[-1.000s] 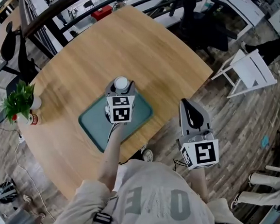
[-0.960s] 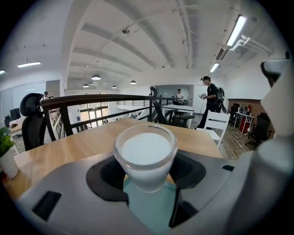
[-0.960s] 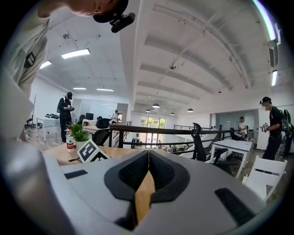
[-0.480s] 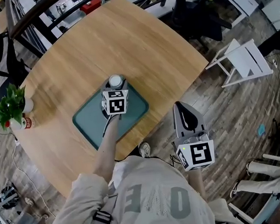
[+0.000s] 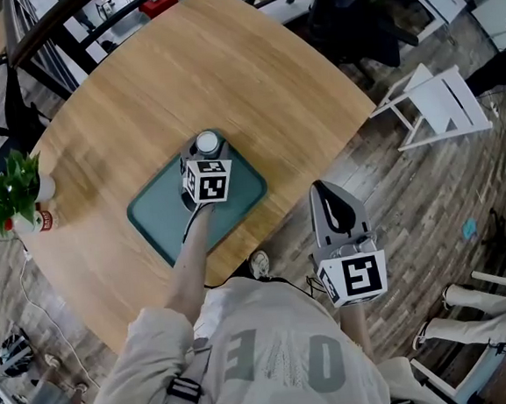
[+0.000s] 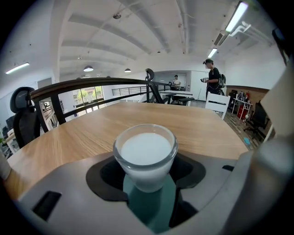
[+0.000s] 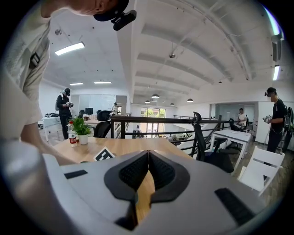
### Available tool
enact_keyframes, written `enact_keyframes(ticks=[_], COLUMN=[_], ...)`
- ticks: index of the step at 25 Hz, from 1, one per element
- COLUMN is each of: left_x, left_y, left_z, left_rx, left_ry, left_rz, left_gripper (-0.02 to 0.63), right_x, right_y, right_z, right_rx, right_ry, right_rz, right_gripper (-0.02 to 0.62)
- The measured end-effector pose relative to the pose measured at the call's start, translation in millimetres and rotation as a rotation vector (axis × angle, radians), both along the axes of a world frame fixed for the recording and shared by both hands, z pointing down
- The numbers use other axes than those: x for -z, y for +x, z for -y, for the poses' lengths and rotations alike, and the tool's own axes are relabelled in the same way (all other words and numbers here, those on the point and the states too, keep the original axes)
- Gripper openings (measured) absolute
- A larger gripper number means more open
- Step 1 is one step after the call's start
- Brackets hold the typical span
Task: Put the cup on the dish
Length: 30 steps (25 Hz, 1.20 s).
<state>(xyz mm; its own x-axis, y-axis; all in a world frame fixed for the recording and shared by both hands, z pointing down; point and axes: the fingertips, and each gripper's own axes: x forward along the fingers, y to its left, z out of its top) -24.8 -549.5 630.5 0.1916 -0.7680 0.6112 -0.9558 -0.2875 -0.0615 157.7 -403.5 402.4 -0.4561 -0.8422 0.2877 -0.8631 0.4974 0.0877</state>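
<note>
Left claw (image 5: 206, 153) lowered, tilted down, gripping cup (image 6: 145, 153) over dish (image 5: 153, 219) | right claw (image 7: 148, 156) closed beside table (image 5: 251, 74)

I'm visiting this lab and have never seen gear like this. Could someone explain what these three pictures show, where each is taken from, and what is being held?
No robot here: a person holds a hand-worked claw in each hand. The top-down picture comes from a camera on their head; the other two from cameras riding on each claw. On the wooden table are a teal dish and a potted plant. The left claw grips a glass cup full of something white, over the dish; whether it has touched down I cannot tell. The right claw is shut and empty, beside the table.
</note>
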Motion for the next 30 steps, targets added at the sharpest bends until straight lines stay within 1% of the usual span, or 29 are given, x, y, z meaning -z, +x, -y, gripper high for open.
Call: enact_keyframes(ticks=[6,9,12,16,20,23,25,28,30], left_x=[-0.6,-2.5,-6.3,-6.7,5.8,23.9,40.7,76.5,110.8], left_y=[3.4,2.5,2.1,0.3,-4.3,-4.2,-4.8,-14.9,-20.8], left_z=[1.7,1.5,1.5,-2.8,-10.8,-20.0,-27.8,-39.5,-45.5], left_rx=[-0.023,-0.010,0.010,0.036,0.063,0.078,0.084,0.120,0.140], left_ry=[0.021,0.020,0.015,0.027,0.057,0.096,0.142,0.226,0.303], left_rz=[0.054,0.072,0.067,0.026,0.013,-0.014,-0.036,-0.078,-0.091], left_gripper=[0.267,0.267,0.270,0.351,0.370,0.373,0.376,0.376,0.376], right_x=[-0.2,-1.2,-0.3,1.7,4.0,5.9,8.4,13.9,22.1], right_y=[4.5,6.5,8.3,8.9,9.8,12.8,11.5,4.0,0.0], right_z=[1.5,-0.1,-1.6,-3.4,-5.3,-6.7,-7.5,-5.7,-2.8], right_rx=[-0.013,-0.021,-0.024,-0.018,-0.012,-0.008,0.002,0.021,0.042], right_ry=[-0.001,-0.003,0.004,0.015,0.018,0.021,0.030,0.053,0.082], right_rz=[0.009,0.014,0.028,0.031,0.038,0.051,0.057,0.067,0.069], right_gripper=[0.020,0.020,0.020,0.020,0.020,0.020,0.020,0.020,0.020])
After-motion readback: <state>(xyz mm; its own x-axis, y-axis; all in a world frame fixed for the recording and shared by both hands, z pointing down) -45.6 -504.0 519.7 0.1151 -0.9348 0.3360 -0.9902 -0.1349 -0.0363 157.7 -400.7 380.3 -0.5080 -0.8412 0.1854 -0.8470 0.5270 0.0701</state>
